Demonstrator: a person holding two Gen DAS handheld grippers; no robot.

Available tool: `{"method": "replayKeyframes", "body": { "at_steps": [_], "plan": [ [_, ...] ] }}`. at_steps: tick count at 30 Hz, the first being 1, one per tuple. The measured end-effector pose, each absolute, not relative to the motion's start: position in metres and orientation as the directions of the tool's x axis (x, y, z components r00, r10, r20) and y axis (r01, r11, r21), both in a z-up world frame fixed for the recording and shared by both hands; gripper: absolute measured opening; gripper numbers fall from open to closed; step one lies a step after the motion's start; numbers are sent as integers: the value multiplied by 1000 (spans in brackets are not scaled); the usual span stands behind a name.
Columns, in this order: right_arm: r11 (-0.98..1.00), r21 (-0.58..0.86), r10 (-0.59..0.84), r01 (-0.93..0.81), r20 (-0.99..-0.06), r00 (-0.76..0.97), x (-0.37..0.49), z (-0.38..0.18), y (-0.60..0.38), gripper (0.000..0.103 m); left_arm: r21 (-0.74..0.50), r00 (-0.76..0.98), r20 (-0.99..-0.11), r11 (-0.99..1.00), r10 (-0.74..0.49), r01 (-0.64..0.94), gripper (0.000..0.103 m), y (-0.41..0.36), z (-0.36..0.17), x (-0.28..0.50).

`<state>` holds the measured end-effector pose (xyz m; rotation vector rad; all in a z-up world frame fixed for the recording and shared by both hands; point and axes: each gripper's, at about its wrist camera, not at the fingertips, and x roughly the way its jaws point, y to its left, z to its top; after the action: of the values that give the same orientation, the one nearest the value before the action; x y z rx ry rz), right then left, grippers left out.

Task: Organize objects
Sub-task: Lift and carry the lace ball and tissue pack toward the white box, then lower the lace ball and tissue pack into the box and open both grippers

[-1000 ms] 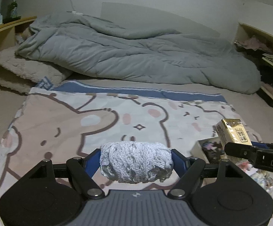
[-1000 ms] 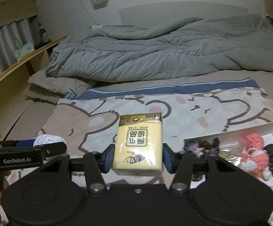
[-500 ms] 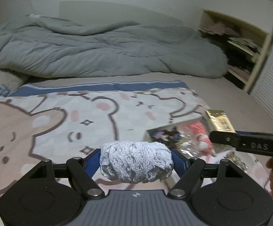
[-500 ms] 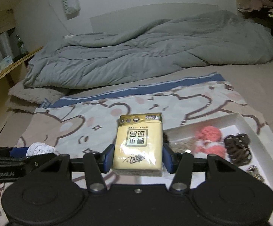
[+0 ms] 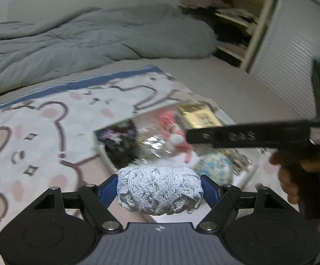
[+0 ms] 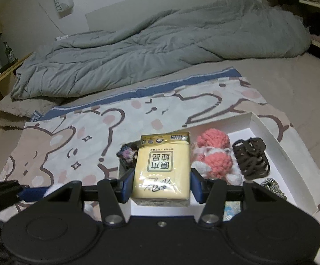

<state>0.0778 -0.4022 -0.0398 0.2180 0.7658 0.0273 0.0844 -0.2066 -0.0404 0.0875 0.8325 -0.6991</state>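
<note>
The left gripper [image 5: 159, 191] was clamped on one pale, crocheted bundle of white yarn [image 5: 159, 193], pinched between its two blue pads and held above the near left corner of a white box [image 6: 274, 142]. The right gripper [image 6: 161, 184] held one yellow tissue pack [image 6: 162, 171] upright between its own blue pads, above the left end of that same box.

In the right wrist view the box held, from left to right, one dark multicoloured knitted piece [image 6: 127, 154], one pink and white knitted toy [image 6: 213, 154] and one black claw clip [image 6: 251, 158]. One silver chain [image 6: 272, 186] lay toward the near right corner, and one light blue patterned item [image 6: 230, 212] showed partly behind the gripper. In the blurred left wrist view the toy [image 5: 173, 123] and the tissue pack [image 5: 200, 116] appeared beyond the yarn, with the right gripper's body crossing in front.

The box lay on one bear-print blanket [image 6: 75, 145], near the blanket's right edge. To the left of the box the blanket was open cloth up to its blue border. Beyond that border lay bare bed, then one grey duvet [image 6: 160, 46] heaped across the far side. A shelf unit [image 5: 230, 22] stood off the bed's far right corner.
</note>
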Motion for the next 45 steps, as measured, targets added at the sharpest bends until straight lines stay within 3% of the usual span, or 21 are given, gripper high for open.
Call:
{"method": "replayKeyframes", "body": {
  "at_steps": [23, 26, 27, 30, 45],
  "plan": [
    [983, 152, 185, -106, -824, 536, 102, -93, -405, 53, -68, 271, -789, 516, -552, 854, 78, -261, -101, 85],
    [983, 150, 185, -111, -831, 524, 103, -97, -407, 54, -51, 273, -798, 512, -537, 857, 87, -262, -106, 87],
    [983, 148, 183, -110, -832, 523, 104, -98, -407, 55, -48, 277, -800, 517, -532, 855, 94, -262, -107, 87],
    [986, 139, 168, -96, -847, 504, 105, -103, -408, 69, -40, 284, -807, 527, -518, 849, 95, -260, -108, 90],
    [988, 124, 153, -91, -853, 499, 102, -101, -405, 70, -45, 293, -811, 552, -507, 832, 95, -254, -106, 91]
  ]
}}
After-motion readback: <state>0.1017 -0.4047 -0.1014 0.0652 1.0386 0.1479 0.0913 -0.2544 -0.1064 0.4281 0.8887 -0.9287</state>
